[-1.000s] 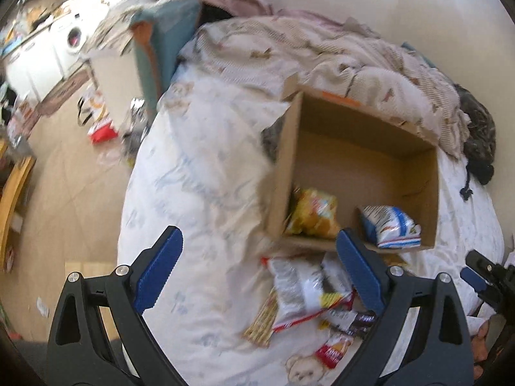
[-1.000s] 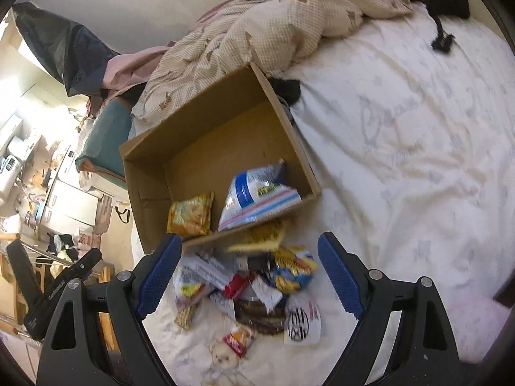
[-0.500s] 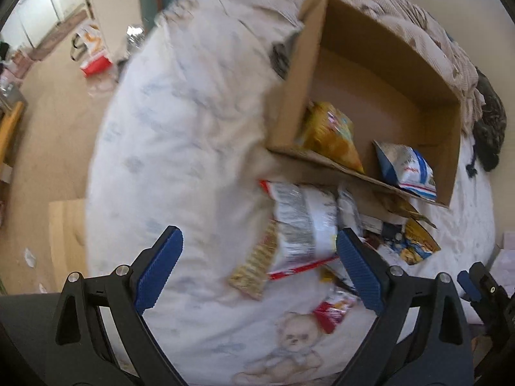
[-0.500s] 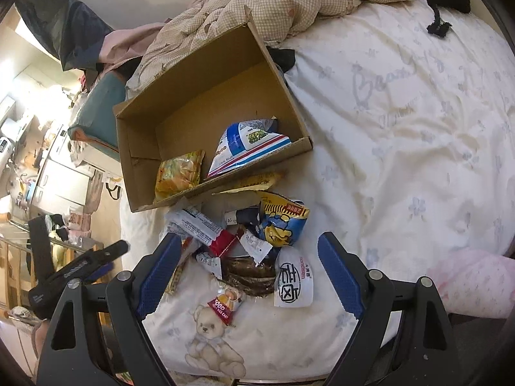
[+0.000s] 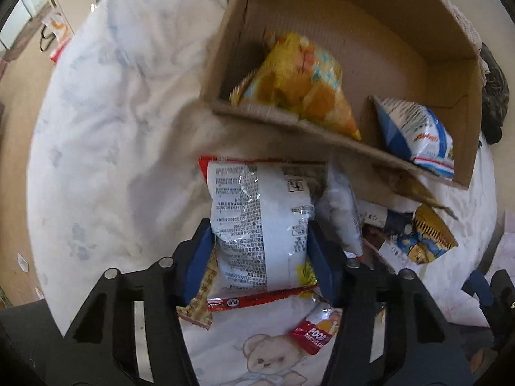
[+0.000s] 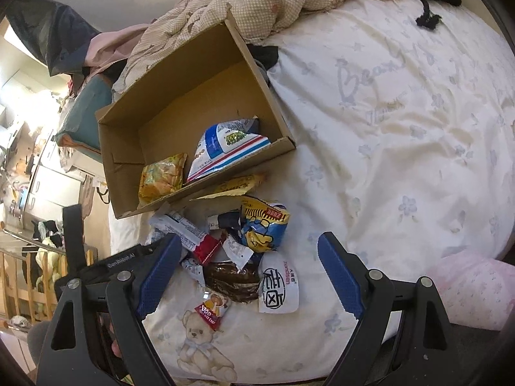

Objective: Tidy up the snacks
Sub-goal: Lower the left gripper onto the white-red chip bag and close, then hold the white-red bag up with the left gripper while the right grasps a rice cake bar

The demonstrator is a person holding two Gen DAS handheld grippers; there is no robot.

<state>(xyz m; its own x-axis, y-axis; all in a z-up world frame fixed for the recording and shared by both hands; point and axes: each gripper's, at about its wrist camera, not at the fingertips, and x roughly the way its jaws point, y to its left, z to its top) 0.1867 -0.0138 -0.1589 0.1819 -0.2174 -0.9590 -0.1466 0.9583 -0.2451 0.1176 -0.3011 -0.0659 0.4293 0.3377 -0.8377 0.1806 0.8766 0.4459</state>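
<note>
Here, in the left wrist view, the left gripper (image 5: pixel 260 257) has just been closing, its blue pads now against both sides of a white snack bag (image 5: pixel 257 222) lying just below the cardboard box (image 5: pixel 402 16). In the right wrist view, the right gripper (image 6: pixel 248 276) hangs wide open and empty over the snack pile (image 6: pixel 238 247) beside that box.
</note>
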